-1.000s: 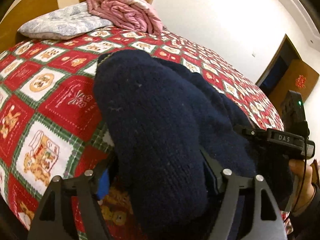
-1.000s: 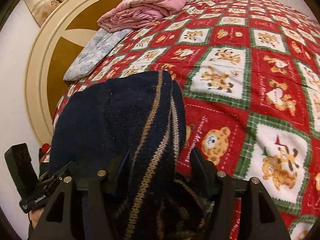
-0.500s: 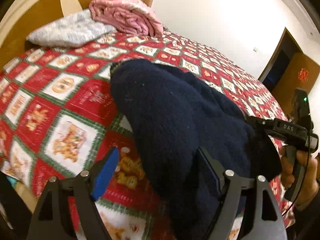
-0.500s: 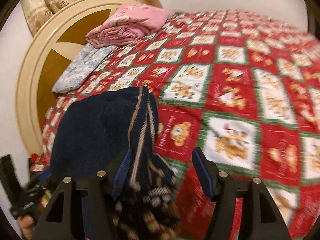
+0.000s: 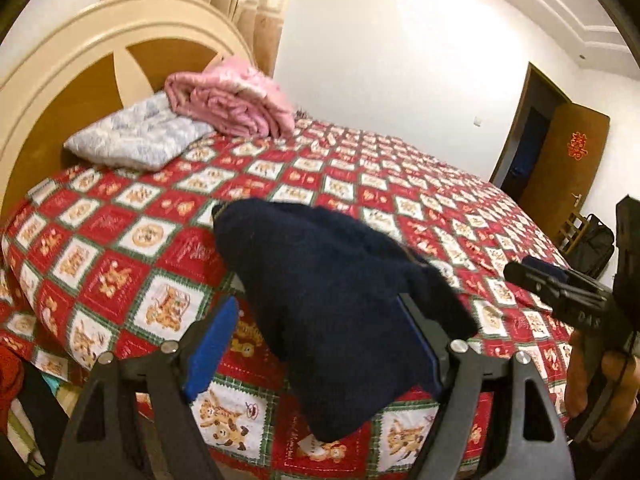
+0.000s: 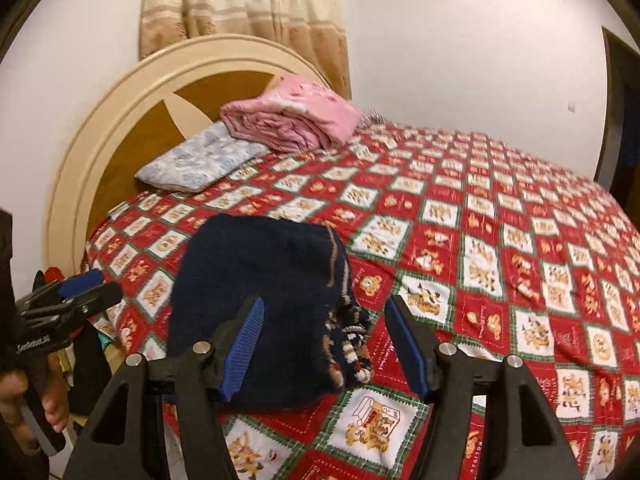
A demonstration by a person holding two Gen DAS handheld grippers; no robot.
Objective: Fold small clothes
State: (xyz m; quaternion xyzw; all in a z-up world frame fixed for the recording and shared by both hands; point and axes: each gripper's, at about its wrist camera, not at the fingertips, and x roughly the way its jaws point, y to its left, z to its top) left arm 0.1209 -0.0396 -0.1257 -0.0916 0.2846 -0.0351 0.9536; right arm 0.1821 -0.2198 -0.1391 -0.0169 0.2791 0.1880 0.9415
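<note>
A dark navy knitted garment (image 5: 328,304) lies folded in a heap on the red checked bedspread (image 5: 132,240), near the bed's front edge. A brown striped trim shows along its right side in the right wrist view (image 6: 260,292). My left gripper (image 5: 316,344) hovers above and in front of it, open, with neither blue pad pressing on the cloth. My right gripper (image 6: 324,344) is also open, with the garment's right part seen between its fingers but not gripped. A hand holds each gripper: the right gripper (image 5: 568,296) shows in the left wrist view, the left gripper (image 6: 68,300) in the right wrist view.
A folded pink blanket (image 5: 228,104) and a pale blue pillow (image 5: 136,140) lie by the round headboard (image 5: 80,92). A brown door (image 5: 568,168) and a black bag (image 5: 592,248) stand at far right. More clothes sit off the bed's left edge (image 6: 52,276).
Both grippers have drawn back and up from the navy garment, which now looks smaller and lies free on the bed. Its cloth no longer fills the gap between either pair of fingers.
</note>
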